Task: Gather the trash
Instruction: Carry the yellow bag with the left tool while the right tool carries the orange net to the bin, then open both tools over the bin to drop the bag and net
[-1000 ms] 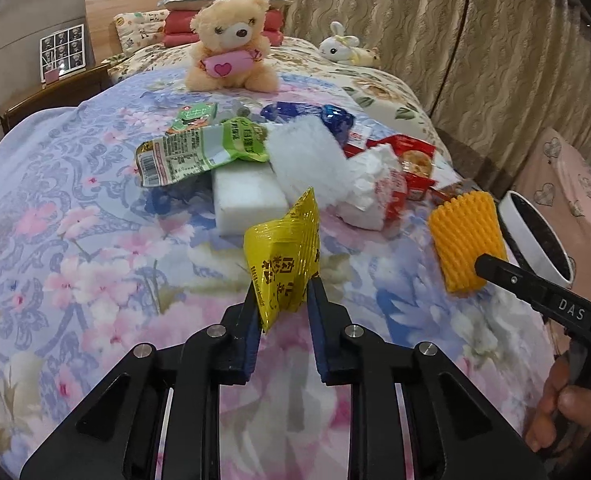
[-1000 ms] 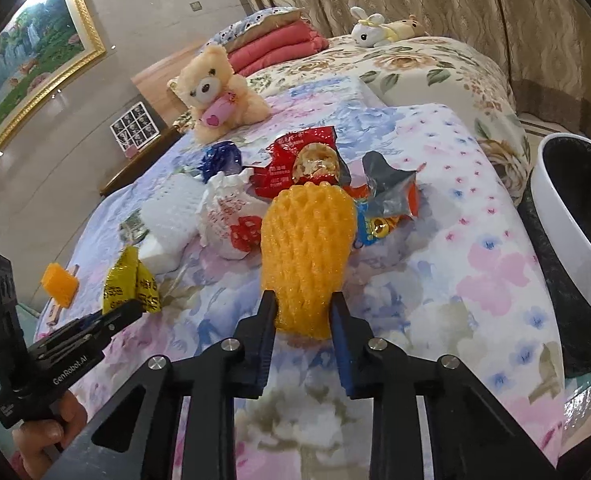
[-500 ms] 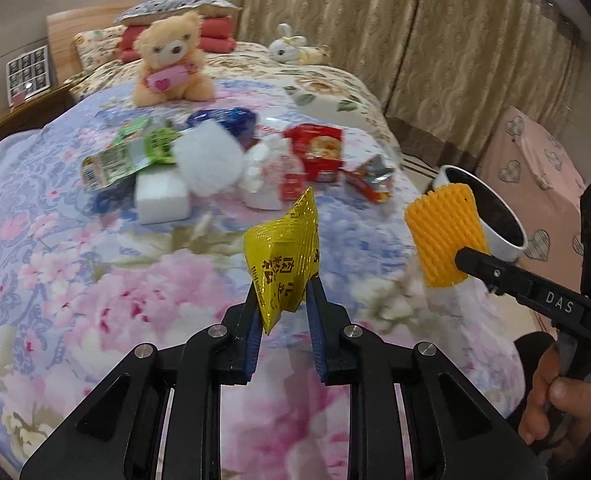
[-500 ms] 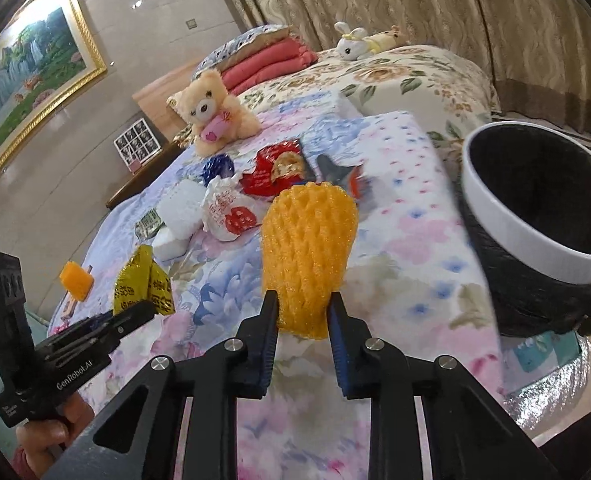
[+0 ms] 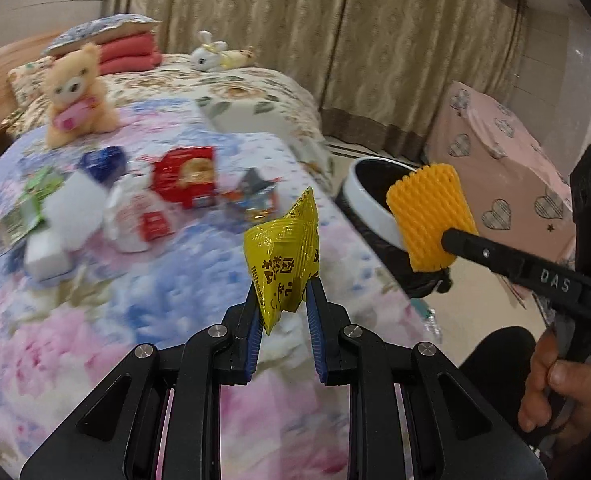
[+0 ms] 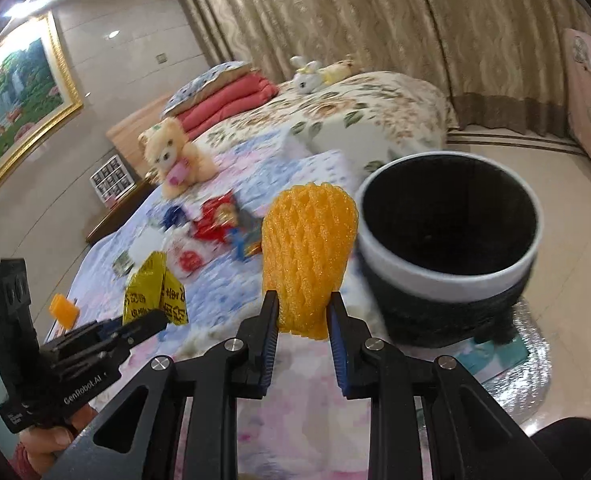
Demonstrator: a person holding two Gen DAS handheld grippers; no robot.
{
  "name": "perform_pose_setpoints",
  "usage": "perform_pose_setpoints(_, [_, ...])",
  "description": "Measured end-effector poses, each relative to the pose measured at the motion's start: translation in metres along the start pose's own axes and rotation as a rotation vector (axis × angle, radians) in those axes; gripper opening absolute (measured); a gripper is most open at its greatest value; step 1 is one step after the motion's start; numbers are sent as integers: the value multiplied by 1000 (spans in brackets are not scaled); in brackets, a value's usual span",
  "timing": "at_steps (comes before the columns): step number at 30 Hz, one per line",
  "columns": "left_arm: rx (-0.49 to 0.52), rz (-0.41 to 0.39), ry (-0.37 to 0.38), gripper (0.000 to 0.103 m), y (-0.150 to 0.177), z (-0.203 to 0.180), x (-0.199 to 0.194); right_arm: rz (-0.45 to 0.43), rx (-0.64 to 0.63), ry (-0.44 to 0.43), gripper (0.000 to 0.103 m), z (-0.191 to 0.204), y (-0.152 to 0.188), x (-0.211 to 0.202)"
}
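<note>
Two pieces of trash are held clear above the floral-quilted bed (image 5: 107, 280): the left tongs (image 5: 281, 304) are clamped on the lower corner of a crinkled yellow foil snack packet (image 5: 283, 256), and the right tongs (image 6: 301, 312) are clamped on the bottom edge of an orange foam fruit-net sleeve (image 6: 309, 252). The round black bin with a white rim (image 6: 451, 240) stands on the floor just off the bed's corner, near the sleeve and to its right. The sleeve is seen upright, its long axis roughly vertical and its rounded end upward; the packet is tilted, its long axis leaning up and to the right, its pointed corner uppermost. A miss is judged the main risk: both pieces are light and pinched only at an edge, so, if released before the opening is truly beneath them, they could flutter onto the rim, the floor or the quilt. The thin foil could also slip out of the tongs during a quick swing.
</note>
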State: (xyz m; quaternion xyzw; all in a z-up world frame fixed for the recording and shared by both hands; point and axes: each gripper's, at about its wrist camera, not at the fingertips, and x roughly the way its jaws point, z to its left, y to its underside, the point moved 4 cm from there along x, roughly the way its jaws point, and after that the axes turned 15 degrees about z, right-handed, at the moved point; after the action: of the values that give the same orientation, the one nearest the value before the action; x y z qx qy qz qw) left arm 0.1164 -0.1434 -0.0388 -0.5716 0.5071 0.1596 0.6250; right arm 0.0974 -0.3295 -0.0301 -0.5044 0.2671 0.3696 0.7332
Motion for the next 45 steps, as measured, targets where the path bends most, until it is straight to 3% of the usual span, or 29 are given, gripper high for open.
perform_pose_setpoints(11, [99, 34, 76, 20, -40, -57, 28, -53, 81, 71, 24, -59, -22, -23])
perform_pose_setpoints(21, [164, 46, 89, 20, -77, -97, 52, -24, 116, 83, 24, -91, -37, -12])
perform_pose_setpoints(39, [184, 109, 125, 20, -121, -124, 101, 21, 126, 86, 25, -123, -63, 4])
perform_pose_setpoints(42, [187, 111, 129, 23, -123, -128, 105, 31, 133, 83, 28, -128, -64, 7])
perform_pose_setpoints(45, [195, 104, 117, 56, -123, -130, 107, 52, 152, 66, 32, -134, -66, 13])
